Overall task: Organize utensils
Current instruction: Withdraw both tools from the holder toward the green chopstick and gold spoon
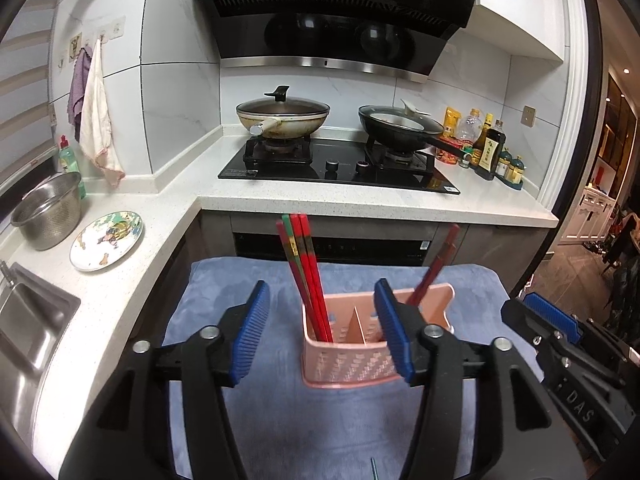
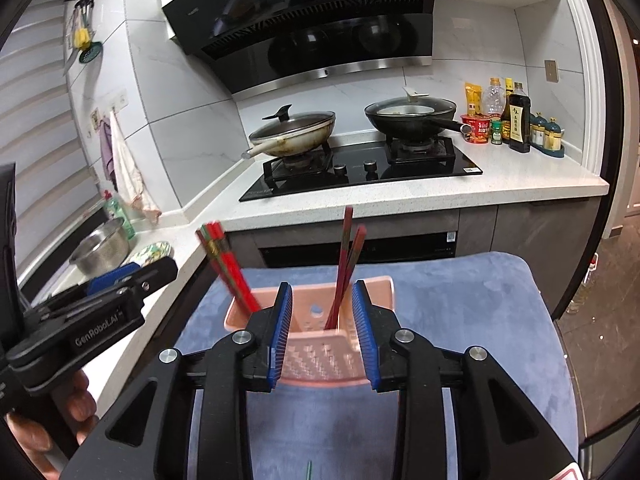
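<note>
Both chopstick bundles stand in the pink utensil caddy [image 1: 362, 344] on a blue-towelled surface: left hand-held gripper [image 1: 322, 334] & right hand-held gripper [image 2: 325, 338] hang open, empty, apparently post-drop; next move, prob., calls for finding any remaining utensils.

- Both views are evenly lit by cool, moderately bright indoor light from above.
- The range hood [image 1: 340, 20] glass mirrors two dark pan shapes; its steel strip below glints.
- Straight counter edges below the hood bow strongly, and the corners fall into black vignette.
- The red chopsticks [image 2: 228, 264] look slightly smeared in the right wrist view.
</note>
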